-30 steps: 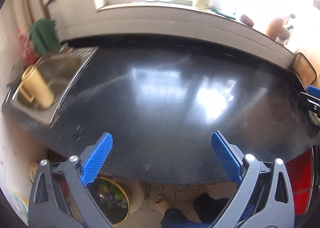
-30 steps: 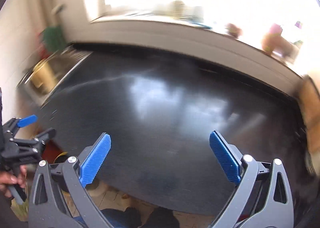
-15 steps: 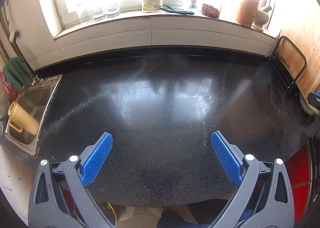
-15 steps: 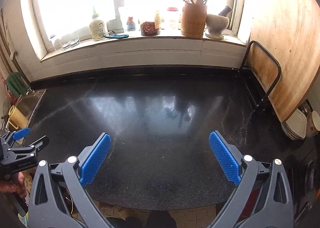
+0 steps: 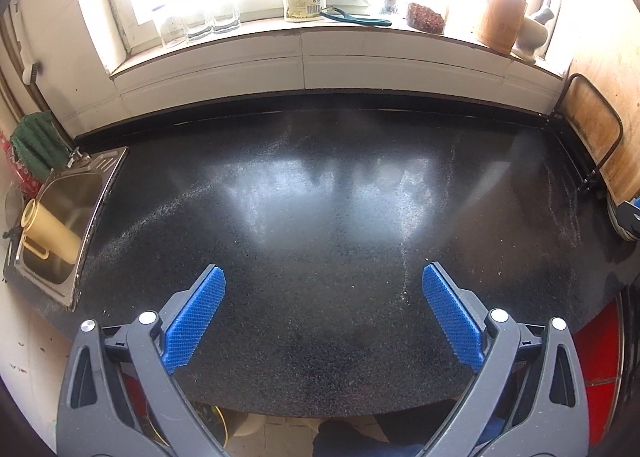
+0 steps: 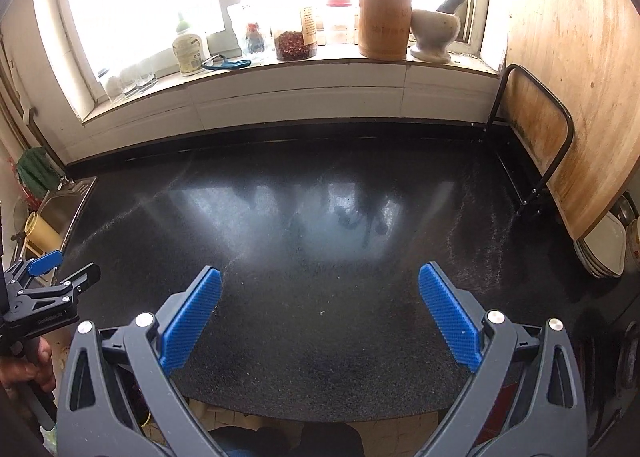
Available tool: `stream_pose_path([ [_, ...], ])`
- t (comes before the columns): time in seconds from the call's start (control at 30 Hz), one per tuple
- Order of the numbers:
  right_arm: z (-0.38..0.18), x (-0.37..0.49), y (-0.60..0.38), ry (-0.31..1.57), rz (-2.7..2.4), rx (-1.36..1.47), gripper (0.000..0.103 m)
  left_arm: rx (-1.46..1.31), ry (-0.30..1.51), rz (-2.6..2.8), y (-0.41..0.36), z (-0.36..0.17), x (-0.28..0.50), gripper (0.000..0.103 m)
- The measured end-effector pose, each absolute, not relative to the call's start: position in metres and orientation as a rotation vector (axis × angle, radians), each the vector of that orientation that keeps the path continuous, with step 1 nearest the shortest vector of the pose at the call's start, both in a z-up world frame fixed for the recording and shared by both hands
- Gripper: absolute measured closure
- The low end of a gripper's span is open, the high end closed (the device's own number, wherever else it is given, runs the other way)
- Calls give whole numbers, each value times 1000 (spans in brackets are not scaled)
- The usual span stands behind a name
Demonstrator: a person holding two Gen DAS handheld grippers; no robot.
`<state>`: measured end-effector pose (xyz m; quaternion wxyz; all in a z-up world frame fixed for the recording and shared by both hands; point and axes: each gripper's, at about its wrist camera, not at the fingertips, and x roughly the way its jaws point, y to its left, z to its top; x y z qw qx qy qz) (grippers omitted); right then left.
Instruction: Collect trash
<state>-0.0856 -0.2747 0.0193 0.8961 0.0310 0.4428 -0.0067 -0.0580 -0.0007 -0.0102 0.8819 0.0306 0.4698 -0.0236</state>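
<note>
I hold the left gripper [image 5: 323, 317] and right gripper [image 6: 320, 317] above the black granite countertop [image 5: 340, 225], both jaws spread wide, gripping nothing.

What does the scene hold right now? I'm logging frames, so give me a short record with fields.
left gripper: open, empty, above counter
right gripper: open, empty, above counter
counter: black, glossy, no trash visible
sink: at left, yellow jug lying in it
sill: bottle, jar, utensil pot, mortar
board: leaning at right
</note>
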Motion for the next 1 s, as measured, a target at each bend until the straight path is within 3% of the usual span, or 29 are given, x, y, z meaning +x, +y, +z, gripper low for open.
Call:
stream_pose_path([
  [1.0, 13, -82, -272, 936, -27, 60, 7, 53, 983, -49, 0, -13, -53, 7],
])
